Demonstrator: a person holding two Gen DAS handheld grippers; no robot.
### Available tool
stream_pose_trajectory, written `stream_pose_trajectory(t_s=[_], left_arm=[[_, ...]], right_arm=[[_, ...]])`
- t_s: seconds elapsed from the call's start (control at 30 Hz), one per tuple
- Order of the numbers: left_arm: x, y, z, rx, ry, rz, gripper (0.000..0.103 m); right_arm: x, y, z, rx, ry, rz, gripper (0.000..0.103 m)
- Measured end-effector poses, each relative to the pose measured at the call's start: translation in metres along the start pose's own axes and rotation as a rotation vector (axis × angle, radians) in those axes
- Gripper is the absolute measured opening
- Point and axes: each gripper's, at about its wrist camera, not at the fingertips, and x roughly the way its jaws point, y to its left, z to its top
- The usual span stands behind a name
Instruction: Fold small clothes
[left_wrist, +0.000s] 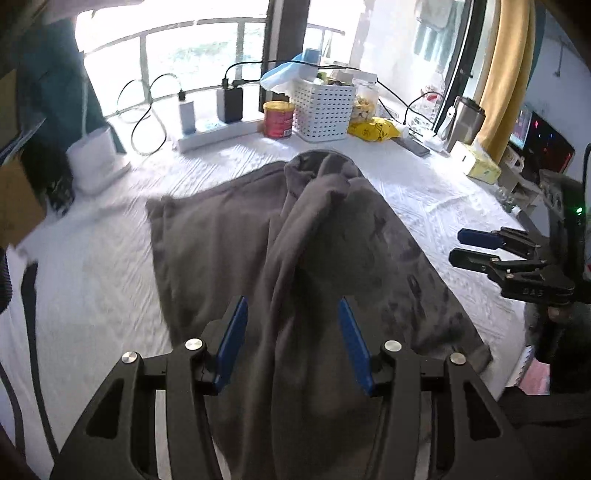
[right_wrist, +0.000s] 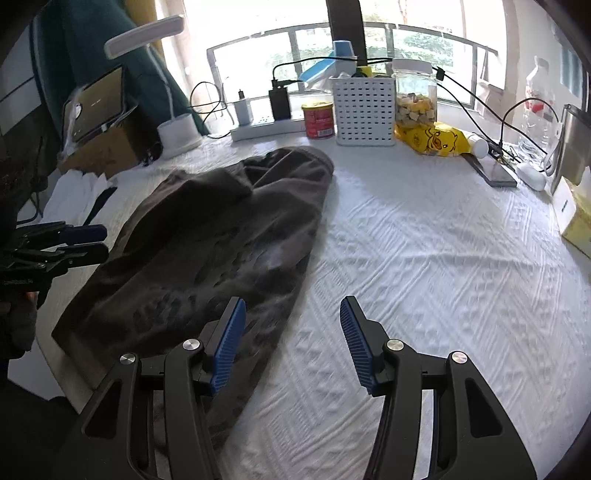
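Observation:
A dark grey garment (left_wrist: 295, 251) lies loosely folded lengthwise on the white textured tablecloth (left_wrist: 110, 266); it also shows in the right wrist view (right_wrist: 207, 240). My left gripper (left_wrist: 291, 325) is open, its blue pads standing apart above the near part of the garment, holding nothing. It shows at the left edge of the right wrist view (right_wrist: 99, 243). My right gripper (right_wrist: 291, 325) is open and empty, above the garment's right edge and the bare cloth. It shows at the right in the left wrist view (left_wrist: 458, 245).
At the table's far edge stand a white perforated basket (right_wrist: 364, 110), a red can (right_wrist: 317, 120), a jar of snacks (right_wrist: 415, 96), a yellow bag (right_wrist: 432, 140), a power strip (right_wrist: 266, 127) with chargers and a white lamp base (right_wrist: 179, 134). A phone (right_wrist: 493, 170) and tissue box (right_wrist: 576, 214) lie at the right.

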Motion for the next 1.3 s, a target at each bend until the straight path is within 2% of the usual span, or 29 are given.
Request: stream_pose_trajectory(t_s=[0.17,0.37,0.57,0.63,0.67,0.7,0.73,0.77,0.87,0.9,0.93,1.1,1.23,1.3], left_arm=[[0.019,-0.008,0.031,0.076,-0.042,0.035,0.051],[0.051,-0.028,0.062,0.222,-0.024,0.077,0.051],[0.097,-0.04,0.067,0.338,0.075,0.081,0.051],[0.1,-0.035,0.068,0.321,0.067,0.072,0.051],[0.097,-0.031,0.069,0.305,0.052,0.057,0.047],[0.091,-0.026,0.07,0.284,0.02,0.04,0.029],[0.087,-0.02,0.072,0.267,0.005,0.041,0.021],[0.084,-0.016,0.074,0.251,-0.006,0.046,0.018],[0.067,0.008,0.077,0.164,-0.075,0.053,0.016],[0.06,0.018,0.077,0.129,-0.098,0.066,0.008],[0.057,0.025,0.077,0.105,-0.11,0.077,0.006],[0.054,0.071,0.068,-0.053,-0.128,0.09,0.003],[0.06,0.088,0.057,-0.124,-0.115,0.07,0.003],[0.061,0.095,0.053,-0.159,-0.111,0.047,0.003]], right_arm=[[0.012,-0.015,0.01,0.028,0.002,0.0,0.057],[0.021,-0.029,0.022,0.055,0.001,0.004,0.057],[0.029,-0.036,0.026,0.074,0.011,0.0,0.057],[0.033,-0.039,0.027,0.08,0.02,0.001,0.057],[0.034,-0.04,0.027,0.081,0.023,0.002,0.057],[0.036,-0.041,0.028,0.084,0.025,0.004,0.057],[0.038,-0.042,0.028,0.086,0.029,0.005,0.057],[0.041,-0.043,0.03,0.089,0.033,0.004,0.057],[0.049,-0.047,0.037,0.098,0.024,-0.004,0.057],[0.051,-0.049,0.041,0.11,0.012,-0.002,0.057],[0.054,-0.052,0.045,0.128,0.003,0.003,0.057],[0.072,-0.07,0.071,0.223,-0.016,0.068,0.056],[0.093,-0.074,0.093,0.245,-0.019,0.086,0.056],[0.104,-0.074,0.102,0.265,-0.013,0.124,0.056]])
